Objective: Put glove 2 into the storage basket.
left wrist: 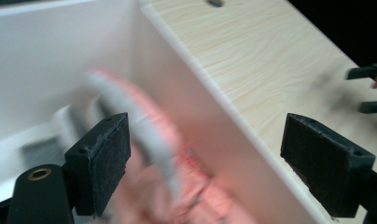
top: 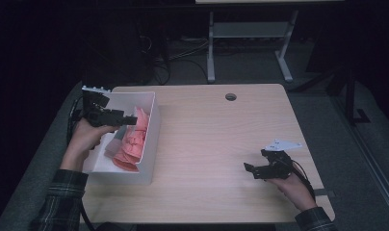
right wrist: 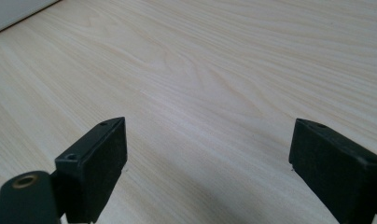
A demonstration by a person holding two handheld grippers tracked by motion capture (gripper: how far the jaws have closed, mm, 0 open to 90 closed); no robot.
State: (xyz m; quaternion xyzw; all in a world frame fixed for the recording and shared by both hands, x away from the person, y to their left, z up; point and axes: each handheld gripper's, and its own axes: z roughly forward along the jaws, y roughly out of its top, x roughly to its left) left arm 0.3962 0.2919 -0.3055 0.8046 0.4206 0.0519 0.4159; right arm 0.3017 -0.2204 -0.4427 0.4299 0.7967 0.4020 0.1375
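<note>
table: lying bare, pale wood grain showing | round hole: sitting near its far edge | white metal frame: standing behind on the dark floor | cables: trailing beside it

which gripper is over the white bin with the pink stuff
The left gripper: it hovers open above the white bin and its pink cloth items. The right gripper sits open, low over bare table, well apart from the bin.

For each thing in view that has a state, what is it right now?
Left hand-held gripper: open, nothing between the jaws, above the bin.
Right hand-held gripper: open, empty, over bare table.
White bin: upright, holding pink items.
Pink items: piled loosely inside the bin.
</note>
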